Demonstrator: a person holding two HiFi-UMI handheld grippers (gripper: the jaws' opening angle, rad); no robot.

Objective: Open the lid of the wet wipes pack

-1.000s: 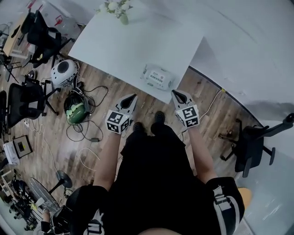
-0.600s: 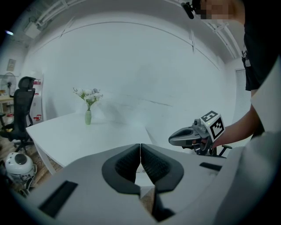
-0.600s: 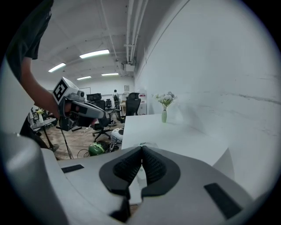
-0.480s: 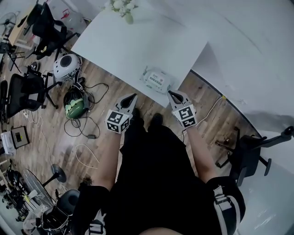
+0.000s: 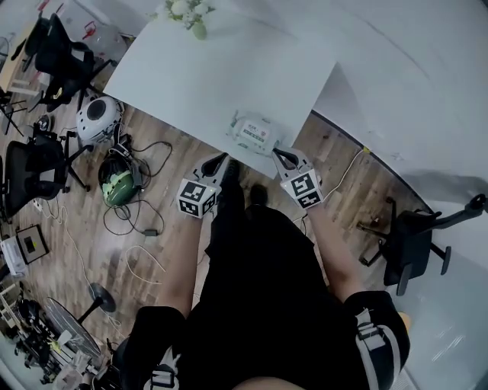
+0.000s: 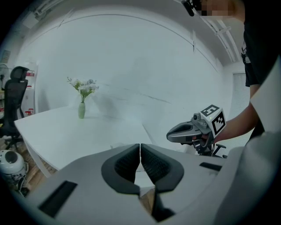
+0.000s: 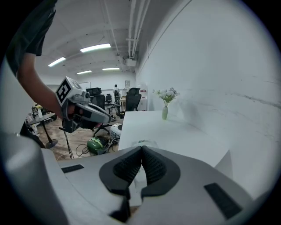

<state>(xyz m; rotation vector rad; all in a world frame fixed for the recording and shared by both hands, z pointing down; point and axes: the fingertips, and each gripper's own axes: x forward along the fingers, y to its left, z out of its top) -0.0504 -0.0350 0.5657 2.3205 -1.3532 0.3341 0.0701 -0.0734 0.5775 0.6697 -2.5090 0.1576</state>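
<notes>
Wet wipes pack (image 5: 252,131): white, with a pale green printed label on top.
Tabletop (image 5: 191,76): plain white, no pattern.
My left gripper (image 5: 220,158) and my right gripper (image 5: 277,153): grey shells, black ribbed pads (image 6: 153,166). The cubes (image 5: 197,199) carry black-and-white square markers.
Floor (image 5: 168,198): brown wood planks.
Vase (image 5: 199,30) at the tabletop's far edge: pale green. Flowers (image 5: 183,7): white.
Helmet (image 5: 116,185) on the floor: green.
My clothing (image 5: 259,289): black.

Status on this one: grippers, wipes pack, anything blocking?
Left gripper shut, empty. Right gripper shut, empty. Wet wipes pack untouched near the table edge, just ahead of both. Nothing in the way.
</notes>
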